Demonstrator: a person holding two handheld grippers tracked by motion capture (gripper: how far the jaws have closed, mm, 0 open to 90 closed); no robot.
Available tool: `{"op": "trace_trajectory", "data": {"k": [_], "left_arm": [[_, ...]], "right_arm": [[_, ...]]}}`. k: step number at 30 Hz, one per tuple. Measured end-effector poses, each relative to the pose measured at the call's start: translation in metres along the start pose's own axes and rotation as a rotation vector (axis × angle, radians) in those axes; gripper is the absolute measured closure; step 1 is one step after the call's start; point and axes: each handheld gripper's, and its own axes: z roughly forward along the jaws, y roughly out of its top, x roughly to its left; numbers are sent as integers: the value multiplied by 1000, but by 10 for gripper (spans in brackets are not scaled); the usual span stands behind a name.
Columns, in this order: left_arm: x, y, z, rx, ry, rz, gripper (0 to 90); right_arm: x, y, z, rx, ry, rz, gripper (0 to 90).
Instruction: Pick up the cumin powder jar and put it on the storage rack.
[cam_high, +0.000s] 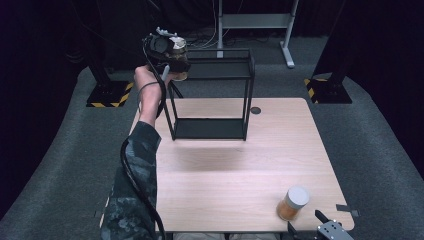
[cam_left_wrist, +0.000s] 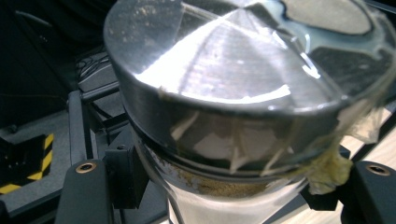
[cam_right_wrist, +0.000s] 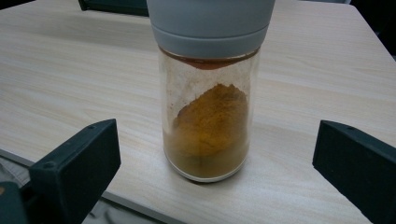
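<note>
Spice jar (cam_left_wrist: 224, 112), held tight in the left gripper (cam_high: 172, 70) jaws, should go down slowly and upright onto the black rack's (cam_high: 212, 95) top shelf.

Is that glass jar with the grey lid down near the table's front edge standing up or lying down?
Standing upright. The grey-lidded glass jar of orange powder rests on its base on the light wooden table, lid on top, between the right tool's open jaws, untouched.

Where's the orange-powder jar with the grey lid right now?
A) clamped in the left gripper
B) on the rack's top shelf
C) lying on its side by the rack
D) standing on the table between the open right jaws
D: the orange-powder jar stands upright on the table, with the right gripper open and its jaws apart from the glass on both sides.
</note>
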Motion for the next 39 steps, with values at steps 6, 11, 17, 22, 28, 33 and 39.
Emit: {"op": "trace_trajectory", "data": {"k": [6,11,17,22,28,33,39], "left_arm": [[7,-1,9,-2,11,-51,304],[7,0,17,2,35,-58,304],[2,2,29,4,50,-60,304],[-2,-2,32,-16,52,-64,303],[2,-11,35,-50,47,-114,301],[3,-14,36,-63,45,-117,300],[4,-16,37,-68,46,-111,298]], "right_arm": [[0,0,0,-1,0,2,0],[-1,0,0,2,0,2,0],[-1,0,2,7,5,4,0],[-2,-1,2,6,4,7,0],[-2,-1,1,-1,7,8,0],[-2,-2,1,-2,5,9,0],[-2,-1,1,0,4,7,0]]}}
